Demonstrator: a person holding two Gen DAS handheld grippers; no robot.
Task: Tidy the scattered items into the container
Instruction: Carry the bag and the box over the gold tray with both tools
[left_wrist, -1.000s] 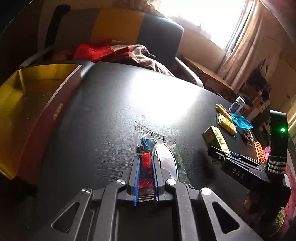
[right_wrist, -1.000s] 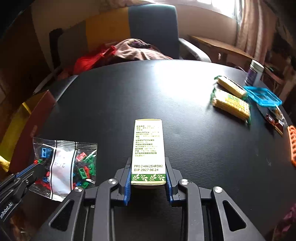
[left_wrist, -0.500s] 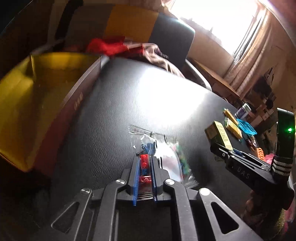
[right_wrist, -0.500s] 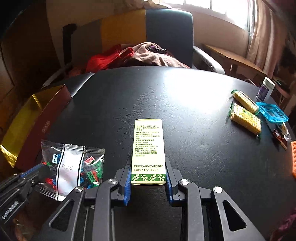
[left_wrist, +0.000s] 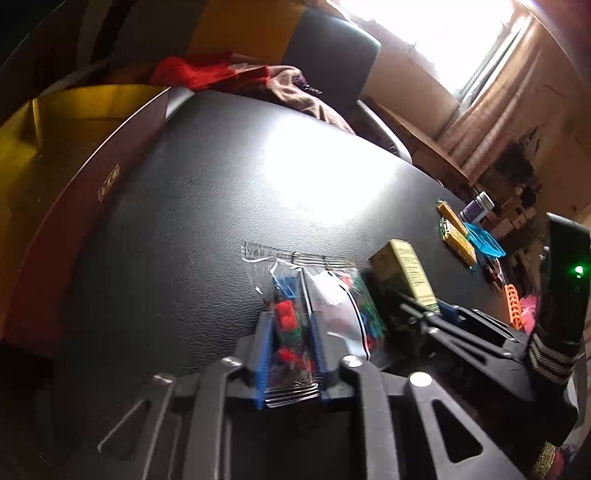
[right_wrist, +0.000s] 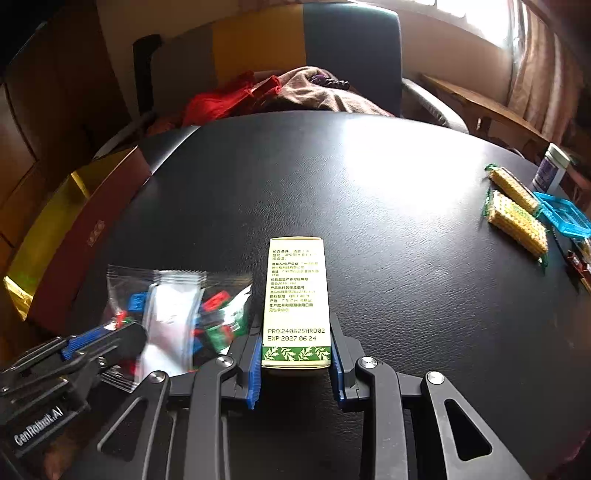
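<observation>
One black table (right_wrist: 369, 177) is shown carrying the scattered goods, and one open container (left_wrist: 55, 177), a maroon box lined in gold, is seen at its left edge, with one chair (right_wrist: 332, 48) heaped with clothes behind. Two tools are in play. The right tool (right_wrist: 295, 363) is closed on one green-and-cream carton (right_wrist: 297, 295), gripped at its near end and pointing away from the camera. The left tool (left_wrist: 288, 347) is clamped on one clear bag of small bricks (left_wrist: 314, 295), pinched at its near edge so that most of the bag hangs free beyond the pads. The two loads are held close beside each other, near the container. The step in hand is judged to be the carry to the box. It is done well if each load is brought fully over the gold interior before release, and if the limp bag is kept level so that it is not dragged across the box wall. Still on the table at the far right, well apart from the container, two yellow packets (right_wrist: 517, 218), one blue basket (right_wrist: 565, 218) and one small jar (right_wrist: 552, 166) are counted; further small items beside them are too blurred to be named.
</observation>
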